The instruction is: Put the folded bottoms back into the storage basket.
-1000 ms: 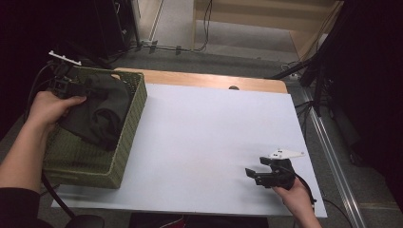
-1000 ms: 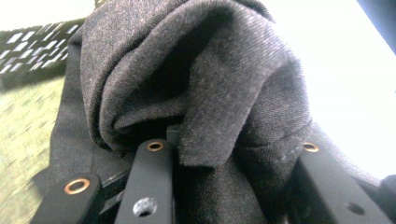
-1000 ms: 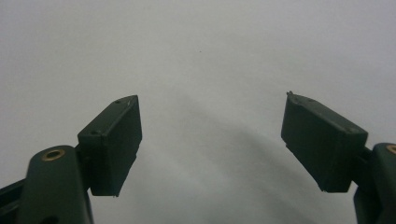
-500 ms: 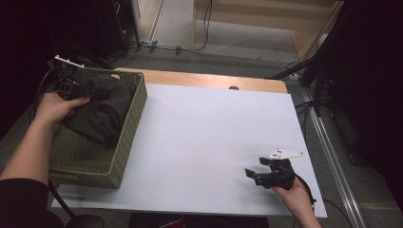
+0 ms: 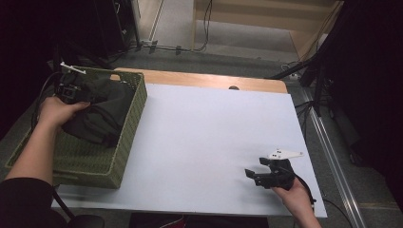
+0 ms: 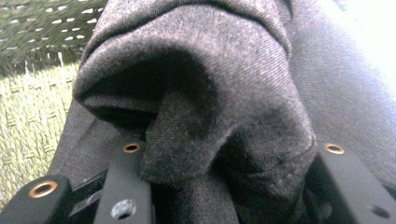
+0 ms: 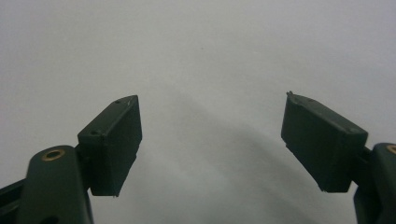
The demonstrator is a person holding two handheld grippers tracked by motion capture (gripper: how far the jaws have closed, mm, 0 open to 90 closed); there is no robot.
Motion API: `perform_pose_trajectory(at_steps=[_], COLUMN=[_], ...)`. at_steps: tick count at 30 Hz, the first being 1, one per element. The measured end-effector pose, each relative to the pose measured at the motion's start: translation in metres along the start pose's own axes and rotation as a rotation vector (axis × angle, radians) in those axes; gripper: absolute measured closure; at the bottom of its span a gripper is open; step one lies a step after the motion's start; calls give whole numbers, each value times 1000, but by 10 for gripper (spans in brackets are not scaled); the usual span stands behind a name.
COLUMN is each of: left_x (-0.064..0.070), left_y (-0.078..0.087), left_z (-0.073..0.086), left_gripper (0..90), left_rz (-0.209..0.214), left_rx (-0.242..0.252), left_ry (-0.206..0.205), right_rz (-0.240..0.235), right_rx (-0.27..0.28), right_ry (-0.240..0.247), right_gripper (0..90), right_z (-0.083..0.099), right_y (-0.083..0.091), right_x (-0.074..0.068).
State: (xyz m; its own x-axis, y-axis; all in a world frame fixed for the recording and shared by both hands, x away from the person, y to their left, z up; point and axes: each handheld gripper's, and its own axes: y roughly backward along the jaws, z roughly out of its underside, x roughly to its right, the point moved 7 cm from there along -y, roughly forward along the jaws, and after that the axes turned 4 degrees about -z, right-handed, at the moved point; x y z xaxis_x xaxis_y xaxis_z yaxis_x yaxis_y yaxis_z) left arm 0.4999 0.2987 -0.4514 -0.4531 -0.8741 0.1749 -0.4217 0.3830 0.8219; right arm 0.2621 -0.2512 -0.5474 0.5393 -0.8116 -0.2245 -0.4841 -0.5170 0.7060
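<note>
High view: 1 green woven basket (image 5: pixel 124 142) at the left of the frame, standing on a white desk (image 5: pixel 209 142); 1 dark grey garment (image 5: pixel 102 114) bundled inside the basket.
Left tool (image 5: pixel 71 90): upper left of the frame, at the far end of the basket, held in the person's left hand (image 5: pixel 57 110) and buried in the cloth.
Left gripper view: both jaws close on a thick fold of the garment (image 6: pixel 201 107); the bunched cloth fills the gap between them, with basket weave (image 6: pixel 32 107) at the left of the frame. Judged a firm pinch.
Right tool (image 5: pixel 266 175): lower right of the frame, low over bare desk, well apart from the basket.
Right gripper view: jaws spread wide, nothing between them, plain desk surface (image 7: pixel 196 56) beyond.
Step in hand: judged to be lifting the garment out of the basket.
Handling note 1: the pinch takes 1 fold of a heavy, slack bundle, so a slow, straight rise should keep it from slipping free.
Handling note 2: lift high enough that the trailing cloth clears the basket rim, or the basket may drag or tip.
Handling note 3: the right tool is free to take a 2nd edge once the cloth reaches open desk.
</note>
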Motion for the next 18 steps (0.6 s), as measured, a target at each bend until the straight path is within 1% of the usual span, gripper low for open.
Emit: perform_pose_trajectory(at_steps=[4,5,7,12,13,16,18], left_x=[-6,-8,-12,-22,-23,-26,-28], left_y=[-1,-1,-1,-1,0,5,10], left_z=[3,4,5,7,7,6,4], left_gripper=[480,457,419,268,244,240,241], left_rz=[-50,-62,-72,-137,-156,-201,-198], left_rx=[-5,-9,-12,-29,-33,-30,-16], left_ry=[-9,-4,18,45,47,35,52], right_rz=[1,0,1,2,1,0,0], right_rx=[-1,0,0,-1,-1,-2,-1], right_ry=[3,2,0,1,2,3,3], right_gripper=[191,190,191,191,191,190,191], right_z=[0,0,0,0,0,0,0], right_y=[0,0,0,0,0,0,0], right_x=[0,0,0,1,0,0,1])
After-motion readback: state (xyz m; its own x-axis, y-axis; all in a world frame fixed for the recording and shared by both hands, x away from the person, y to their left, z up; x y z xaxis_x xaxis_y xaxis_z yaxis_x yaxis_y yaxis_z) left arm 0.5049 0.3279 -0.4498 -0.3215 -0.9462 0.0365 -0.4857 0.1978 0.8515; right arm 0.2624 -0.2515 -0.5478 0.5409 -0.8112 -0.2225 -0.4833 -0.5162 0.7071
